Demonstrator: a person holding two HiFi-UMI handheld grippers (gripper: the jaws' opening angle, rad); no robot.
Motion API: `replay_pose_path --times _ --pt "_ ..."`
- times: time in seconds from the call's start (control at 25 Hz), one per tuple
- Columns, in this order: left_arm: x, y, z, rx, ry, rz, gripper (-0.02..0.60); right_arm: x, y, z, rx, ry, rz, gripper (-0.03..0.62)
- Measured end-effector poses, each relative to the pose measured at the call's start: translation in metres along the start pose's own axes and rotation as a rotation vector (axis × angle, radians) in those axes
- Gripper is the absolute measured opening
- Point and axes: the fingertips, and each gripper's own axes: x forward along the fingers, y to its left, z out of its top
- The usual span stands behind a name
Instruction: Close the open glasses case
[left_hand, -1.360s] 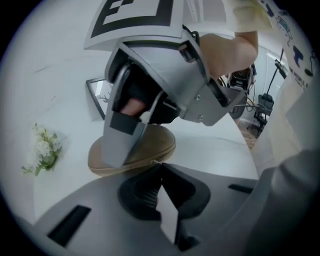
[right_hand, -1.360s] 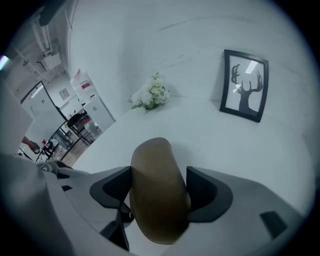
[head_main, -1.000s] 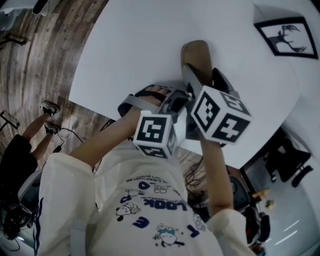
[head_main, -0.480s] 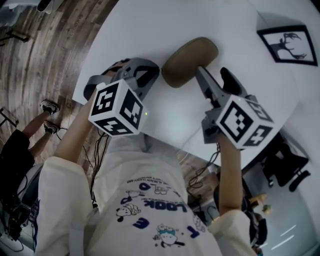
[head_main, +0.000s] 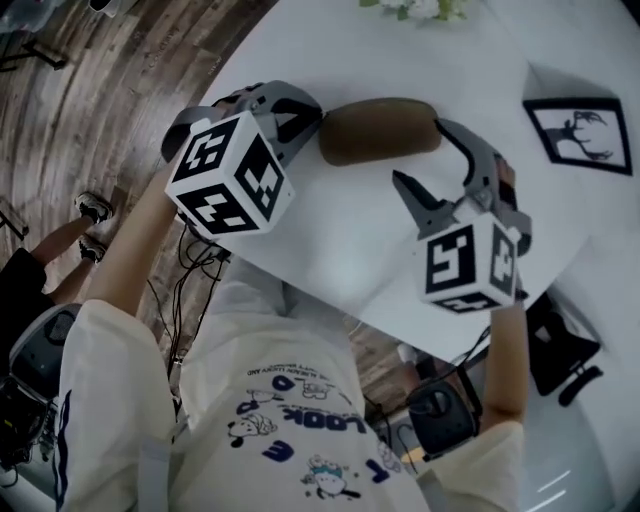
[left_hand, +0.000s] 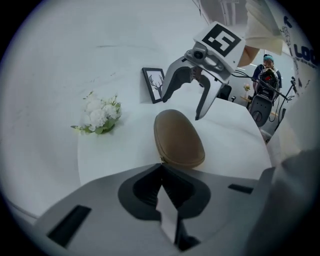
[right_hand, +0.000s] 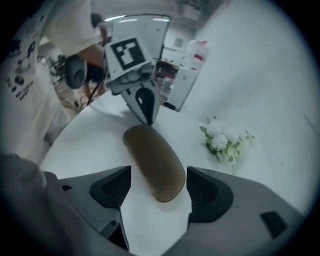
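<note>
We judge the case (head_main: 380, 130) already closed on the surface (head_main: 340, 230); left tool (left_hand: 162, 172) clamped empty, right tool (right_hand: 157, 192) spread wide; withdrawing remains.

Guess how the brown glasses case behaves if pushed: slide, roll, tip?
Probably rigid: the glasses case keeps a domed shell. Likely slides rather than rolls, lying flat on the white table. Rounded top could be slippery to pinch.
</note>
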Motion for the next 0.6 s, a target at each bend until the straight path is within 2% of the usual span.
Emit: replay_pose_path --times 0.08,0.16,0.28,0.36,0.6 --pt "-0.001 -0.001 -0.001 0.007 -0.004 -0.010 0.002 0.012 0.008 0.003 -0.141 0.035 0.037 0.324" --pt "-0.002 -0.001 -0.003 0.021 0.002 -0.013 0.002 0.023 0.011 0.009 -0.213 0.042 0.060 0.324" --pt "-0.003 0.000 -0.008 0.043 0.011 -0.013 0.002 0.035 0.003 0.012 -0.306 0.079 0.013 0.323" --pt "-0.005 0.000 -0.010 0.039 0.005 -0.008 0.002 0.040 0.000 0.014 -0.325 0.081 0.005 0.324" --pt "-0.009 -0.001 -0.011 0.010 -0.034 0.040 0.001 0.042 0.001 0.015 -0.286 0.072 0.017 0.324"
